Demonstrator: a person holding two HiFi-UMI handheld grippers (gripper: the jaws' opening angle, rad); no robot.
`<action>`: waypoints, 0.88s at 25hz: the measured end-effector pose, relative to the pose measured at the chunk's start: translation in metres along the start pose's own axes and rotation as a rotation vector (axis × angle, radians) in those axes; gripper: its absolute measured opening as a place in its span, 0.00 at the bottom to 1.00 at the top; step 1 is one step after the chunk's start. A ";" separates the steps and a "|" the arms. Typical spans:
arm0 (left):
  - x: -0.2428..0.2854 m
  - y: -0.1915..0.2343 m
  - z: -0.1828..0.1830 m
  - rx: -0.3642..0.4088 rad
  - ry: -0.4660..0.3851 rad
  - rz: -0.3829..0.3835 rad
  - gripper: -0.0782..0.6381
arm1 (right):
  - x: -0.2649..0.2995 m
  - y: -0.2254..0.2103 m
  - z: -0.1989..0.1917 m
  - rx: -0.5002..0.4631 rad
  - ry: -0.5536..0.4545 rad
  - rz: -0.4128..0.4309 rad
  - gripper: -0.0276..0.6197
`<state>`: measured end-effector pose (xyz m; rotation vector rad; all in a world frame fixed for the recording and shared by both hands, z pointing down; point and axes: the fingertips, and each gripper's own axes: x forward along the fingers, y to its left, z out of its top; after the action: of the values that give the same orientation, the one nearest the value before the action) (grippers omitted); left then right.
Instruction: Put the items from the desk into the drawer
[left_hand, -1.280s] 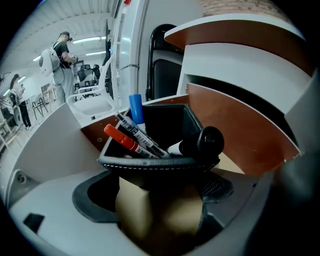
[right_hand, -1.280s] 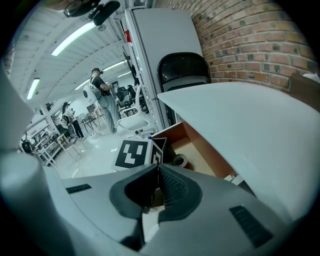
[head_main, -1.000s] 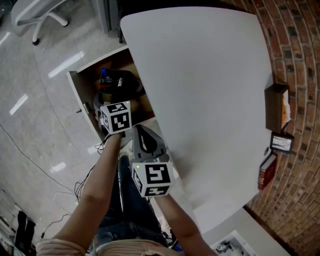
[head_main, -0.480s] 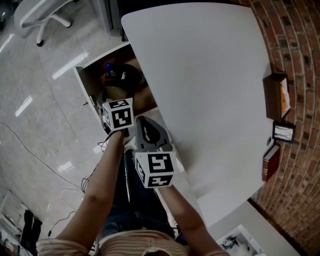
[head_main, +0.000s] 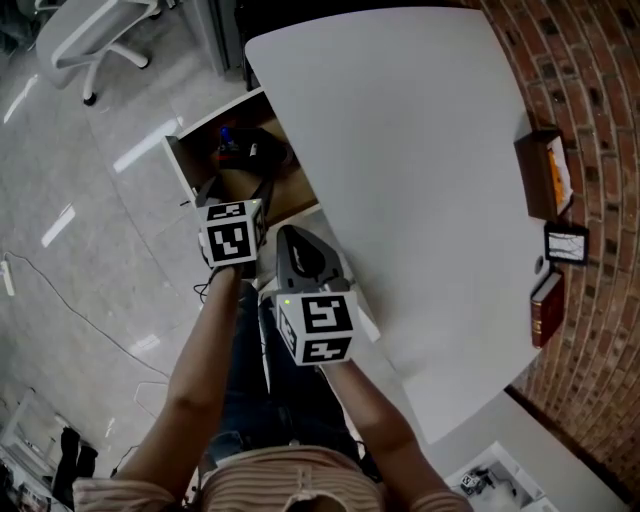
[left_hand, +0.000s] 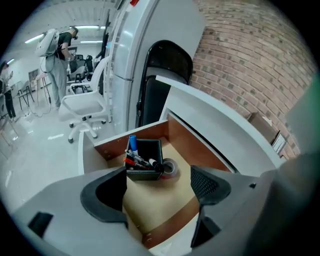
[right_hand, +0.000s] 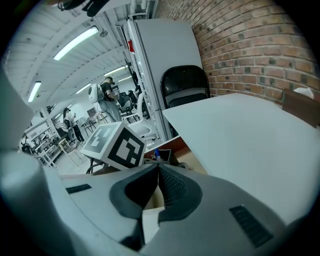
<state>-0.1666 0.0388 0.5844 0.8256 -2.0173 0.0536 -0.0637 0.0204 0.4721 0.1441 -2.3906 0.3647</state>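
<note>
A black pen holder (left_hand: 143, 160) stuffed with markers, one of them a blue marker (left_hand: 132, 143) standing upright, sits in the far part of the open drawer (left_hand: 165, 210), with a roll of tape (left_hand: 170, 168) lying flat and touching its right side. The drawer, brown inside and white outside, juts out from the left edge of a white desk (head_main: 420, 180); its near half shows only bare wood.

The left gripper (left_hand: 159, 192) hangs above the drawer's near end, its jaws spread wide with nothing between them, the holder and tape lying beyond the tips. Just to its right, the right gripper (right_hand: 159, 175) is held over the desk's near-left edge, its jaws pressed together with nothing seen pinched in them; the left gripper's marker cube shows just beside it in the right gripper view.

The desk top is bare across its middle. Along its far-right edge, against a brick wall (head_main: 600, 80), stand a brown box (head_main: 545, 175), a small framed card (head_main: 566, 243) and a red book (head_main: 545, 308), well apart from both grippers. A black chair (right_hand: 184, 82) stands at the desk's far end and a white office chair (head_main: 90, 30) on the glossy floor to the far left. The person's bare forearms reach in from the near side.
</note>
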 end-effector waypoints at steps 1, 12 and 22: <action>-0.005 -0.001 0.002 0.004 -0.004 -0.009 0.67 | -0.002 0.002 0.003 -0.002 -0.006 0.000 0.07; -0.066 0.000 0.052 -0.010 -0.180 -0.058 0.15 | -0.026 0.015 0.038 -0.014 -0.068 0.001 0.07; -0.135 -0.020 0.094 0.095 -0.299 -0.211 0.12 | -0.046 0.022 0.072 -0.049 -0.160 0.018 0.07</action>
<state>-0.1784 0.0622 0.4208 1.1595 -2.2046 -0.1006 -0.0796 0.0202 0.3847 0.1333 -2.5576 0.3130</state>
